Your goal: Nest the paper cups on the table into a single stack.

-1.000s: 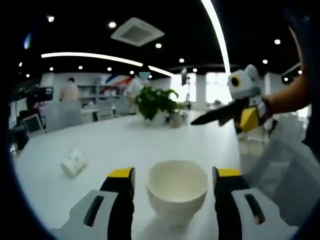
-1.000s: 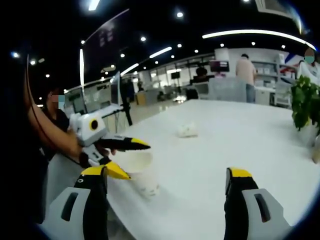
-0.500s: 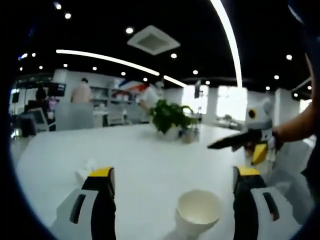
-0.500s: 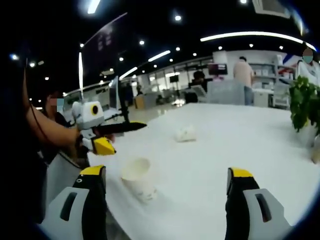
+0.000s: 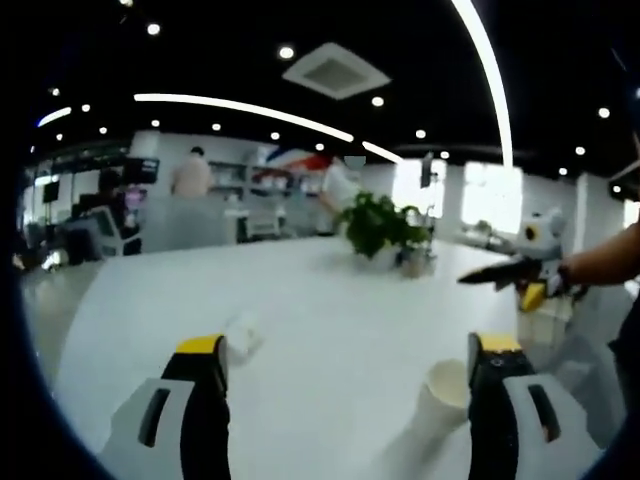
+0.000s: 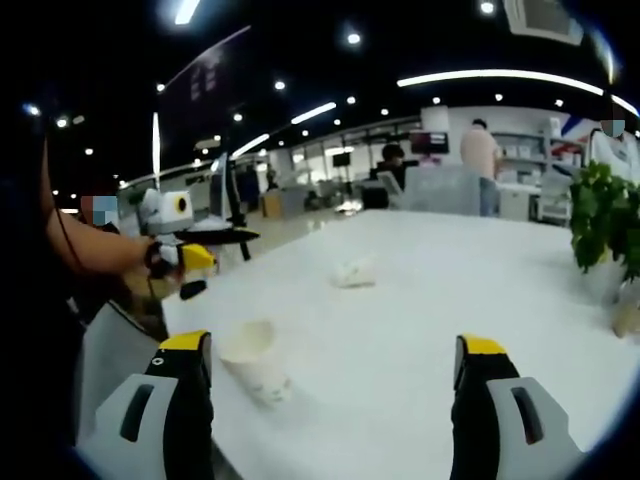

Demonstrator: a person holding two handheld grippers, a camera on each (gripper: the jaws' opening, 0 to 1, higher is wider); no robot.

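Note:
An upright white paper cup (image 5: 445,398) stands near the table's edge, just inside the right jaw of my left gripper (image 5: 350,365), which is open and empty. A second paper cup (image 5: 243,333) lies on its side farther out on the white table (image 5: 330,290). In the right gripper view the upright cup (image 6: 250,360) sits just right of the left jaw of my right gripper (image 6: 333,365), also open and empty, and the tipped cup (image 6: 355,272) lies beyond. My left gripper (image 6: 222,262) hovers off the table edge at left. My right gripper (image 5: 505,285) is held in the air at right.
A potted plant (image 5: 380,225) stands at the table's far side beside small items (image 5: 412,262); it also appears at the right as the plant (image 6: 605,215). The person's arm (image 6: 95,260) reaches in from the left. People and desks are in the background.
My left gripper has drawn back from the upright cup, which stood between its jaws, and swung left. The cup stays standing on the table. My right gripper has hardly moved.

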